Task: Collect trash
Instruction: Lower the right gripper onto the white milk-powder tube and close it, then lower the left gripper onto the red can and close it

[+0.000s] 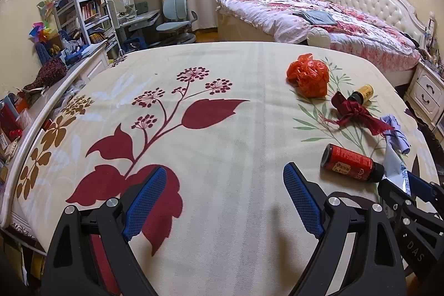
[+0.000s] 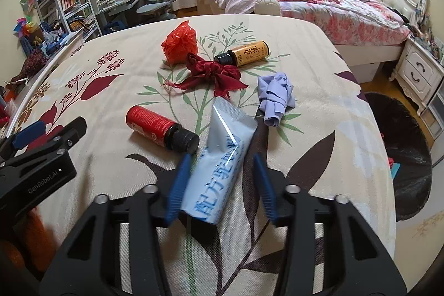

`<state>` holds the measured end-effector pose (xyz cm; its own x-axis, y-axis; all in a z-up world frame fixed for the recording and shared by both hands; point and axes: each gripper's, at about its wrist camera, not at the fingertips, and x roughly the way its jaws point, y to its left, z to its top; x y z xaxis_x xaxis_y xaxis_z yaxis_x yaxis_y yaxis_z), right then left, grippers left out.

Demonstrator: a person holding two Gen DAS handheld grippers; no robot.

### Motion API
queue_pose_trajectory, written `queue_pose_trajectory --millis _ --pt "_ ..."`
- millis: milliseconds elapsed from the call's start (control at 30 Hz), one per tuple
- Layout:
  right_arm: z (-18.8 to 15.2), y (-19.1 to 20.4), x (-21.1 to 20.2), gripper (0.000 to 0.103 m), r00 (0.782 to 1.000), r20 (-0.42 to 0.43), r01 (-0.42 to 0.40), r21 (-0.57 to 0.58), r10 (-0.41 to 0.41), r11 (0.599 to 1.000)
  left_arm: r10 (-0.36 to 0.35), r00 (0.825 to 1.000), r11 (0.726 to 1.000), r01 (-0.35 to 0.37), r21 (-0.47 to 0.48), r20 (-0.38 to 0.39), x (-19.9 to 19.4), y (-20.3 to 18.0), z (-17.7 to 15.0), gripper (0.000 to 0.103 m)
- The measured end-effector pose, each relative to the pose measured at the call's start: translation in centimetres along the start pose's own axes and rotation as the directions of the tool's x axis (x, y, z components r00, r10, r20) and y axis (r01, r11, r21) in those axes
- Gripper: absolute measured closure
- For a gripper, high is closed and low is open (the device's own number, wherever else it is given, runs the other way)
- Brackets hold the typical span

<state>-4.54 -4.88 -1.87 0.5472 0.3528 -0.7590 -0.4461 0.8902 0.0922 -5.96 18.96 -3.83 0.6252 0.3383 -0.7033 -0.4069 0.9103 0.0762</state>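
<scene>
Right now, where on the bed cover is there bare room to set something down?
Free: the broad stretch left of the orange bag, over the red flower print, where the left gripper hovers. Crowded: the cluster of red bottle, ribbon, yellow bottle, purple cloth and blue packet between the right gripper's fingers.

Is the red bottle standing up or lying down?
Lying down. The red bottle rests on its side on the flowered cloth, its black cap on and pointing toward the light blue packet.

Right hand-held gripper [image 2: 222, 185] straddles pale blue sachet [image 2: 222, 154] on the bedspread [image 2: 319, 171]; left pad touching, right pad apart. Red bottle [image 2: 159, 128] just left of sachet; lilac wad [image 2: 276, 99] beyond it, right.
</scene>
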Motion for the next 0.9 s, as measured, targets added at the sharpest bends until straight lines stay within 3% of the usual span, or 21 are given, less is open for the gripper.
queue_pose_trajectory --millis 200,500,600,733,900 --pt "-0.2 -0.6 -0.4 0.074 1.0 0.004 0.007 -0.005 -0.007 1.0 -0.032 0.999 0.999 0.033 0.013 -0.003 -0.2 -1.2 -0.2 0.017" --pt "-0.6 -3.2 -0.8 0.074 0.998 0.008 0.057 0.007 -0.057 0.998 -0.109 0.994 0.993 0.11 0.045 -0.023 -0.2 -4.5 -0.3 0.017" --pt "-0.7 -4.0 -0.9 0.074 0.998 0.011 0.055 0.023 -0.055 0.998 -0.081 0.996 0.995 0.083 0.064 -0.042 0.5 -5.1 -0.3 0.017" --pt "-0.8 -4.4 -1.0 0.074 0.999 0.014 0.05 0.025 -0.051 0.998 -0.066 0.994 0.997 0.068 0.021 -0.087 1.5 -4.3 0.1 0.017" --pt "-0.8 -4.5 -0.9 0.073 0.999 0.02 0.048 0.02 -0.048 0.999 -0.037 0.995 0.999 0.039 0.016 -0.091 2.4 -4.1 0.9 0.017"
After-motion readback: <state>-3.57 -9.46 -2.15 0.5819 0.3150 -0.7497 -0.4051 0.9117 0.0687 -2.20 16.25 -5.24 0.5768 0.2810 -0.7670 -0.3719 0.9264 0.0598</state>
